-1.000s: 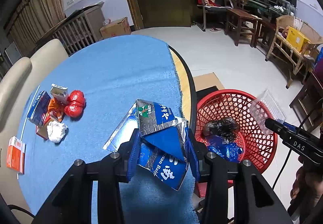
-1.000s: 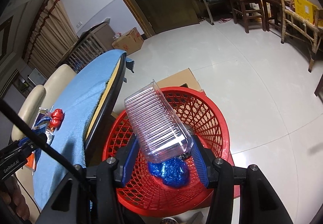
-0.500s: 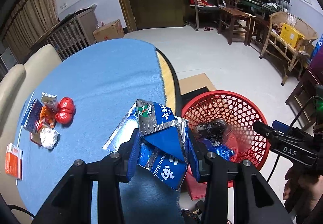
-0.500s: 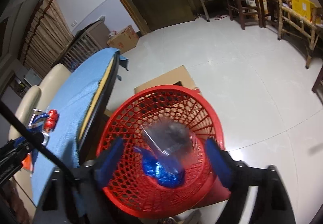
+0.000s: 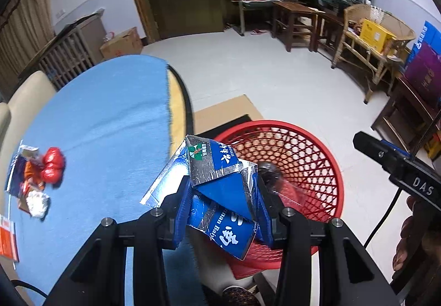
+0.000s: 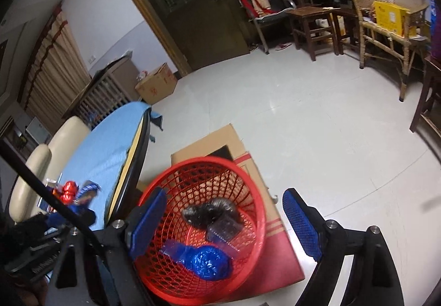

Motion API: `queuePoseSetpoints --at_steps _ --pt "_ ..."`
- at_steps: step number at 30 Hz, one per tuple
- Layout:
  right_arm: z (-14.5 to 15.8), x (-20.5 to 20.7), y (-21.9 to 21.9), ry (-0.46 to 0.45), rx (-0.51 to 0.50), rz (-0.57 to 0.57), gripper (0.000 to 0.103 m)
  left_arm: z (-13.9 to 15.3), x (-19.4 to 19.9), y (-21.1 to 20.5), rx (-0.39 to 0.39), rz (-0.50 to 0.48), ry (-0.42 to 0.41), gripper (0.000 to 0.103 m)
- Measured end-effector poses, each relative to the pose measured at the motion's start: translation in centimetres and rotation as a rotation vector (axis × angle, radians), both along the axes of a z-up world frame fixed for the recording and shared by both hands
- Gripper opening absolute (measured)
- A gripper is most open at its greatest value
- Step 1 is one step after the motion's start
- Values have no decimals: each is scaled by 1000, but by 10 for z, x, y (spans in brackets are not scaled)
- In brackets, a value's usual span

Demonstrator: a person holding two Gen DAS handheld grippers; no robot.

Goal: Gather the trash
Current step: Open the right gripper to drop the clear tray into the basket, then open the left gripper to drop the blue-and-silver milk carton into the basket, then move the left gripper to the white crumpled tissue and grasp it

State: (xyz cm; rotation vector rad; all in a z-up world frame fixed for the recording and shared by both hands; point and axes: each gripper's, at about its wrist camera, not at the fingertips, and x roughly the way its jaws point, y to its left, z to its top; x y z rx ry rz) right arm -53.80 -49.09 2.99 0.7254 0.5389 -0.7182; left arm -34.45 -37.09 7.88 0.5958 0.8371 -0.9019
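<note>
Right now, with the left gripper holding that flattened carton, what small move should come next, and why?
Probably carry the left gripper a little rightward until the blue milk carton hangs over the red basket, then open. The carton sits only at the rim, and the right gripper is open and empty.

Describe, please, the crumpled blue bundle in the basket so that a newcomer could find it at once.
Start at the red mesh basket on the floor beside the blue-covered round table. Inside it, nearest the camera, lies the crumpled blue bundle. It is shiny and bright blue, unlike the black bag and the clear plastic tray behind it.
</note>
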Motion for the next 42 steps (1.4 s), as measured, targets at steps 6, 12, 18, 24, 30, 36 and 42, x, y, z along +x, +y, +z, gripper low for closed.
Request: queuePoseSetpoints --at_steps 6,12,18,24,30,36,42 --pt "7 -8 -10 1 -10 -28 88 -11 0 -21 8 -27 39 45" --pt "12 -6 -12 15 -23 -33 88 -24 5 -34 27 -74 100 84" --pt "22 2 -7 22 -48 -28 88 -4 35 1 -65 0 130 84" --pt "32 31 11 18 -70 32 88 19 73 68 -136 141 81 84" --pt "33 84 50 42 -86 168 88 18 112 152 -160 321 64 84" --pt "32 134 99 67 -106 307 88 3 170 231 -194 550 73 84" --pt "34 171 141 96 -137 412 88 -14 232 253 -205 628 101 84"
